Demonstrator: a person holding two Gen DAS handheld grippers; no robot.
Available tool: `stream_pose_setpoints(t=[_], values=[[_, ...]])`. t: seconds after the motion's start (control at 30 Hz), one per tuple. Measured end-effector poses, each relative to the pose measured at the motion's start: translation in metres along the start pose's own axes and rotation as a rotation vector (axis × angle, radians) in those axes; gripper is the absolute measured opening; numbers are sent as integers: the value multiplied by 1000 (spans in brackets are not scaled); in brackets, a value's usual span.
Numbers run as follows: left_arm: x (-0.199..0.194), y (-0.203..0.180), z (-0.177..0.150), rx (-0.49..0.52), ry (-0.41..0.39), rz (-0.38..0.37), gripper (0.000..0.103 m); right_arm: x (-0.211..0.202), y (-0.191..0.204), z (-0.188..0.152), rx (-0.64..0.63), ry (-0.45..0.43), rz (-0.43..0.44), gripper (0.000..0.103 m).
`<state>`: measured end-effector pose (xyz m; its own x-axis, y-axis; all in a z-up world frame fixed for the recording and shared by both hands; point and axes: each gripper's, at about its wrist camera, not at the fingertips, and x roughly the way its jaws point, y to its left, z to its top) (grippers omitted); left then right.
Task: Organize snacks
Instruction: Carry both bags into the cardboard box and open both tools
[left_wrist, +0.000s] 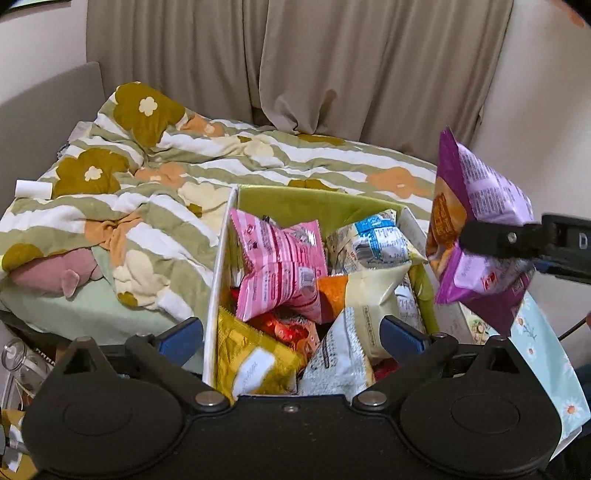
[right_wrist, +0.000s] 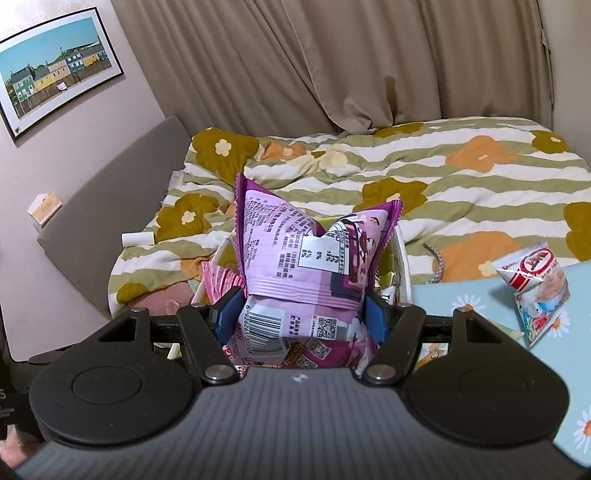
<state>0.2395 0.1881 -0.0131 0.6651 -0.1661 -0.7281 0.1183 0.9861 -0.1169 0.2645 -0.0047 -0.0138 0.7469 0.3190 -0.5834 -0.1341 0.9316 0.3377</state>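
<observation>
The purple snack bag (right_wrist: 306, 273) is clamped between the blue pads of the right gripper (right_wrist: 300, 317) and held above the right edge of the snack box (left_wrist: 221, 258). The left gripper (left_wrist: 291, 332) is spread wide, empty, over the box's near end. A pink packet (left_wrist: 280, 269) lies inside the box.

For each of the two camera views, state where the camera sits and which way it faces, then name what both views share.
Left wrist: sits on the left tool, looks forward and down into the snack box; its own open fingers show, and the right tool at right.
Right wrist: sits on the right tool, faces the bed; its fingers grip the purple snack bag.
Shared: purple snack bag, floral duvet, curtain.
</observation>
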Motion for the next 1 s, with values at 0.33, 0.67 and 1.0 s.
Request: stream_pose_setpoints(t=[0.33,0.67,1.0], values=[[-16,2,3,-13,-24,25,103,9,17,9,-30,5,72,84],[-12,8,4,-16,-10,67,103,50,24,14,-3,69,129,94],[-6,11,-2,-32,13,66,103,45,18,-2,-20,34,78,103]])
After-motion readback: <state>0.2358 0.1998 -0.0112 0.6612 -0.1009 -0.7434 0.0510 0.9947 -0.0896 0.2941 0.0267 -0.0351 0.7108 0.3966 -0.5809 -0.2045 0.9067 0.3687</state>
